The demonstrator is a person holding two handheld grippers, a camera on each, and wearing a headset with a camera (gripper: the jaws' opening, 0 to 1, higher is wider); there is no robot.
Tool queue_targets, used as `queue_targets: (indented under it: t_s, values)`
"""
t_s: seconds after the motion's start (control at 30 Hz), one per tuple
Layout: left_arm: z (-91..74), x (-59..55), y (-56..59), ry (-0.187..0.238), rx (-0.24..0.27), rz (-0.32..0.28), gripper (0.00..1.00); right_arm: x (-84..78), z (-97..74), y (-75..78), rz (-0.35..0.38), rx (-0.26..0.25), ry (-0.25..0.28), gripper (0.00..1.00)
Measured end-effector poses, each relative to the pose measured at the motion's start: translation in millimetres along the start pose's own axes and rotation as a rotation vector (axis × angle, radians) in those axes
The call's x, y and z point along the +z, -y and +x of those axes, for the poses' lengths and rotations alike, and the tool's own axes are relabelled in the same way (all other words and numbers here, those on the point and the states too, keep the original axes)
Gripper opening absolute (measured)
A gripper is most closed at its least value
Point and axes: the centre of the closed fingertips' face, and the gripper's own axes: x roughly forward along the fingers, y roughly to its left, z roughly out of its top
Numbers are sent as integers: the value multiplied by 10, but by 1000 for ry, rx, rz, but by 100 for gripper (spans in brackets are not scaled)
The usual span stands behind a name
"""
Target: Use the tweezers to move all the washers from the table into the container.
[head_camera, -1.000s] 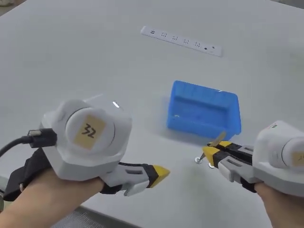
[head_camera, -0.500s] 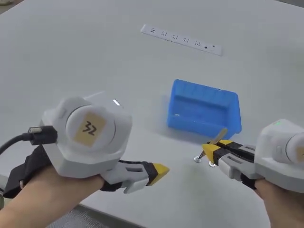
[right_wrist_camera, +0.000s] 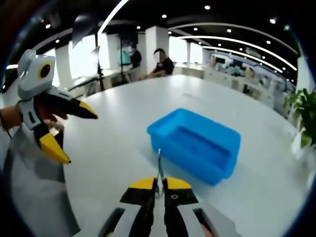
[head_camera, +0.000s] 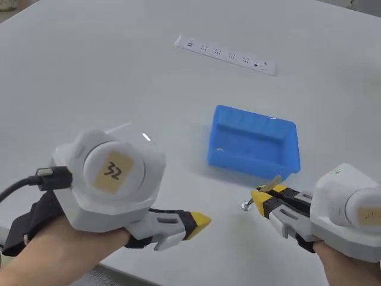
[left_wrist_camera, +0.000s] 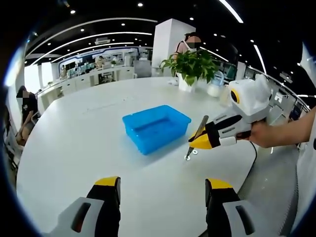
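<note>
One metal tweezers point(left_wrist_camera: 200, 129) clamped in right hand-held gripper point(right_wrist_camera: 159, 183), left hand-held gripper point(left_wrist_camera: 162, 182) apart, silvery washers point(left_wrist_camera: 190, 155) near blue container point(left_wrist_camera: 148, 142).

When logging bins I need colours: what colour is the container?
The container is blue; head view best.

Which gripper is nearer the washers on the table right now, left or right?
Right. The right gripper, shut on the tweezers, sits just beside the washers, in front of the blue container. The left gripper hangs open off to their left, well apart.

Open office, ceiling light strips point(left_wrist_camera: 231, 11), white pillar point(left_wrist_camera: 165, 44) (potted plant point(left_wrist_camera: 192, 64) beside).
</note>
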Motion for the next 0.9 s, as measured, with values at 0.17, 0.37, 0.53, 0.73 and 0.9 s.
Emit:
queue_targets:
  t_s: [0.17,0.37,0.53,0.73,0.9]
  values:
    - [-11,27,10,4,-1,11,71,27,22,26,41,8,-25,2]
    - [-30,16,-36,3,12,14,71,179,-57,24,64,19,-1,2]
    - [-42,19,-51,7,17,8,73,346,-143,54,56,18,20,3]
    - [-57,15,-34,7,16,9,77,581,-237,146,34,-6,62,3]
    - [-58,-5,-39,4,19,-6,86,763,-244,281,8,-36,88,3]
